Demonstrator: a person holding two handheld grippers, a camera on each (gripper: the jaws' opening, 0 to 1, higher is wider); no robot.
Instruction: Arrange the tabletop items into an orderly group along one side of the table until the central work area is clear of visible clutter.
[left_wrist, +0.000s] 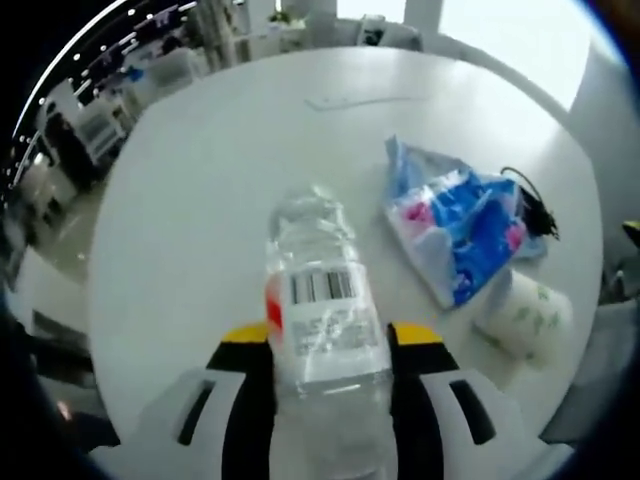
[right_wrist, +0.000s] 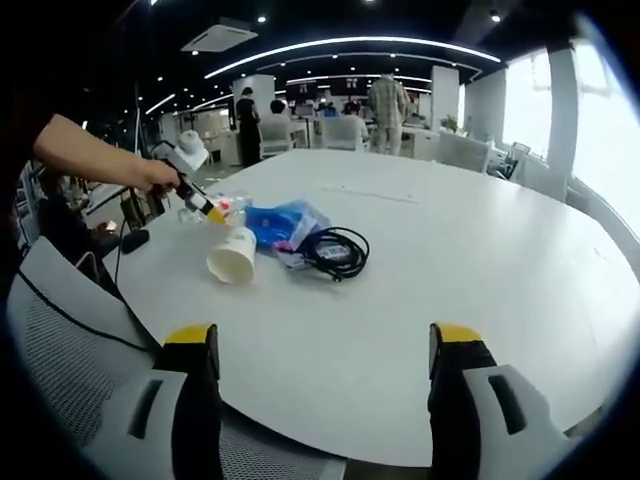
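Two grippers, four items. Left gripper (left_wrist: 330, 345), left gripper view: jaws clamped on the clear plastic water bottle (left_wrist: 322, 310) at its labelled mid-body, held over the white round table (left_wrist: 200, 200). At 2 o'clock of the bottle lies the blue-and-pink plastic bag (left_wrist: 455, 225); at 4 o'clock of the bag, a paper cup (left_wrist: 525, 315) on its side; a black cable (left_wrist: 530, 205) touches the bag's far edge. Judged: bottle light, smooth, crushable, so best held mid-body; bag limp, crinkly; cup fragile at its rim. Right gripper (right_wrist: 325, 345), right gripper view: jaws wide apart, empty, above bare tabletop. Background: open office, ceiling strip lights, standing people (right_wrist: 385, 110).
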